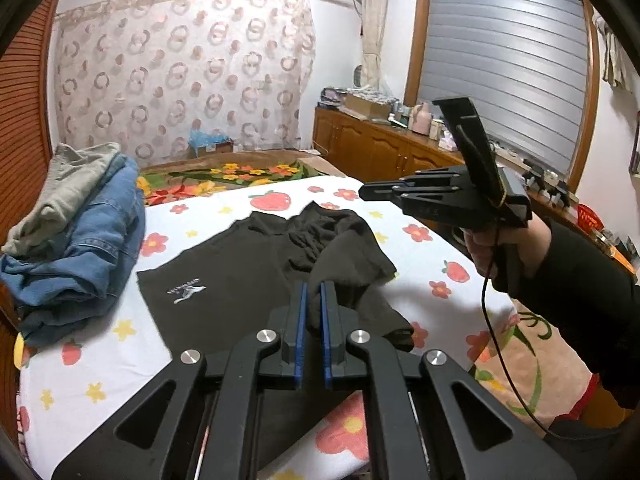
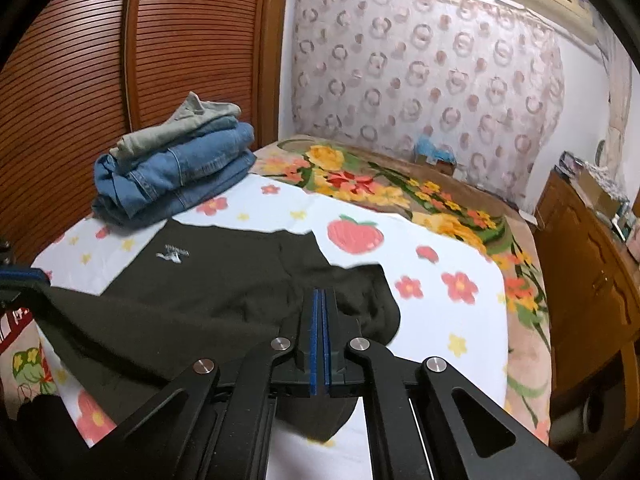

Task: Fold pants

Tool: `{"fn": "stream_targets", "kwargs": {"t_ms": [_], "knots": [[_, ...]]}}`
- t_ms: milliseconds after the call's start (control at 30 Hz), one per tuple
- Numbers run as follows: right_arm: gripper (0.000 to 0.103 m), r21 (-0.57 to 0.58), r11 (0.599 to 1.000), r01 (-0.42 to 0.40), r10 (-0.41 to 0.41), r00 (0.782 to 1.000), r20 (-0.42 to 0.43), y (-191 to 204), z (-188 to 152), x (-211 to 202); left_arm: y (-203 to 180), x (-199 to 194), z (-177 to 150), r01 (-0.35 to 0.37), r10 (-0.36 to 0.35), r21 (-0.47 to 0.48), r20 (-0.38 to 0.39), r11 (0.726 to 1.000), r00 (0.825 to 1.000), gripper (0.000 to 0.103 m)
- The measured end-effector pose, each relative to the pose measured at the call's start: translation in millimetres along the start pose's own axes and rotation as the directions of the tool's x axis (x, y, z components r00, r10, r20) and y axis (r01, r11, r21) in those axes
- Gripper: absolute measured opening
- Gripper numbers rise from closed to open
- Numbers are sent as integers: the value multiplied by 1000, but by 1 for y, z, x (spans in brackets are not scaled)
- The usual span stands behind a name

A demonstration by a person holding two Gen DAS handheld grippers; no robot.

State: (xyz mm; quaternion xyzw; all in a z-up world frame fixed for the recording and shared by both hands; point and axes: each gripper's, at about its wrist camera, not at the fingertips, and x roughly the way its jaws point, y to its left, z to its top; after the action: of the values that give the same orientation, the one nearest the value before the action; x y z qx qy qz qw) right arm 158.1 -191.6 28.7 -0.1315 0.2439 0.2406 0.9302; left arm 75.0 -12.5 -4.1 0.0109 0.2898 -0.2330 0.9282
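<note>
Black pants with a small white logo lie on the white flower-print sheet; they also show in the right wrist view. My left gripper is shut on a fold of the black fabric, lifting it a little. My right gripper has its blue pads pressed together with no cloth visible between them; black fabric lies just under and around it. In the left wrist view the right gripper is held in a hand above the bed's right side, apart from the pants.
A stack of folded jeans and a grey garment sits at the bed's far left, also in the right wrist view. A floral blanket covers the far bed. A wooden cabinet with clutter stands right. A slatted wooden wardrobe stands left.
</note>
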Motion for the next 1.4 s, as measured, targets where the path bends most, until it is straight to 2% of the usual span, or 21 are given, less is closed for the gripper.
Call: {"fn": "stream_targets", "kwargs": {"t_ms": [200,500,700,900,967,1100,1267,1400], "knots": [[1,44,998,-40,41,999,-18,-2,-16,3,19,6,-14,-47,46,-33,-38,998,998,8],[3,84,993,-87,91,995,-36,7,-45,-17,31,16,-47,-65,56,-92,-90,994,994,8],[13,92,989,-119,124,991,-48,22,-62,-32,25,8,-46,-57,51,-96,-69,994,996,8],[15,95,986,-138,144,988,-62,28,-75,-49,19,2,-40,-59,55,-73,-52,996,997,8],[16,95,986,-141,148,986,-73,32,-75,-50,20,3,-41,-62,58,-75,-55,995,997,8],[27,80,988,-130,138,985,-100,41,-84,-49,23,8,-43,-67,61,-86,-68,994,996,8],[29,87,987,-132,142,983,-116,50,-87,-45,25,11,-43,-73,66,-89,-75,993,995,8],[36,83,987,-140,149,982,-114,56,-85,-46,27,13,-43,-77,71,-92,-76,993,995,8]]}}
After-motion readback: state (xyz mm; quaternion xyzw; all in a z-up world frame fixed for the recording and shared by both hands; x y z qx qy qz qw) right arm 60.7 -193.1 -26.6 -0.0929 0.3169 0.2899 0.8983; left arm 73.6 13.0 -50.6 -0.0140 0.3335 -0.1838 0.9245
